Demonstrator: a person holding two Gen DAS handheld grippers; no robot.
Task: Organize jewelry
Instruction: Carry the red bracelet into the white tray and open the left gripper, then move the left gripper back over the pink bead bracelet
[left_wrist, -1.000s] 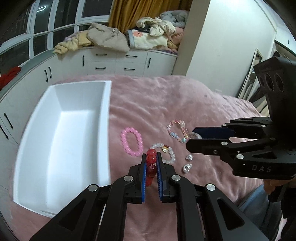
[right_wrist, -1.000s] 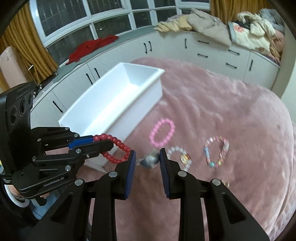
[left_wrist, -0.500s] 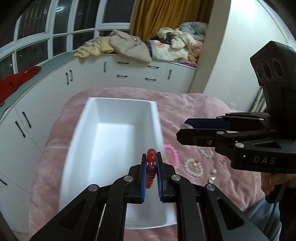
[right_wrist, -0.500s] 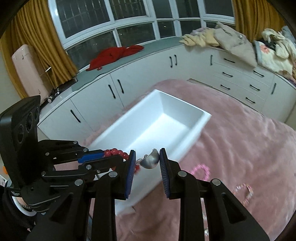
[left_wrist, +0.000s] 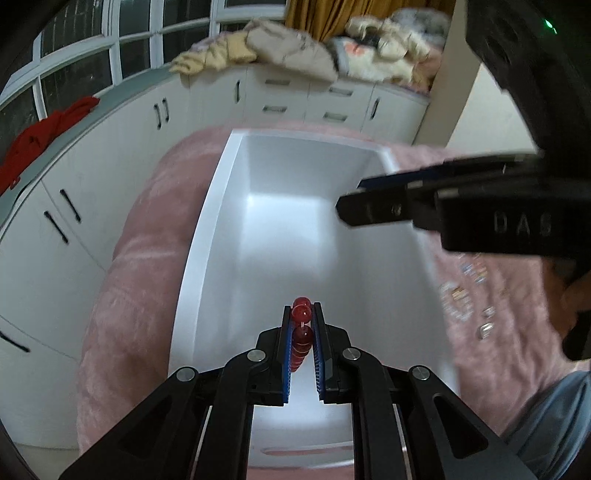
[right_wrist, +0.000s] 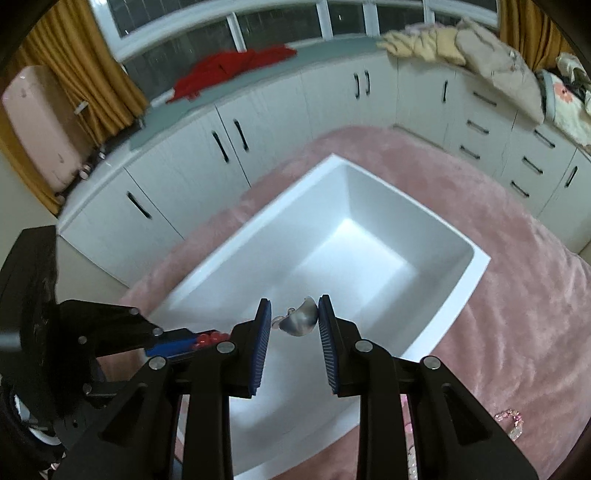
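Observation:
My left gripper (left_wrist: 302, 314) is shut on a red bead bracelet (left_wrist: 301, 338) and hangs over the near end of the white box (left_wrist: 207, 206). In the right wrist view my right gripper (right_wrist: 294, 314) is shut on a silver heart-shaped piece (right_wrist: 301, 321), held above the same white box (right_wrist: 476, 277). The left gripper (right_wrist: 177, 341) with its red beads (right_wrist: 208, 338) shows at the lower left there. The right gripper's fingers (left_wrist: 373, 210) reach over the box from the right in the left wrist view. The box interior looks bare.
The box lies on a pink plush bedspread (right_wrist: 517, 314). Several bracelets and small silver pieces (left_wrist: 461, 291) remain on the spread right of the box; a beaded bracelet (right_wrist: 511, 422) shows at the lower right. White cabinets (right_wrist: 258, 122) curve around the bed.
Both grippers have swung left from over the jewelry on the bedspread to above the white box, each still holding its piece. The box now fills the middle of both views.

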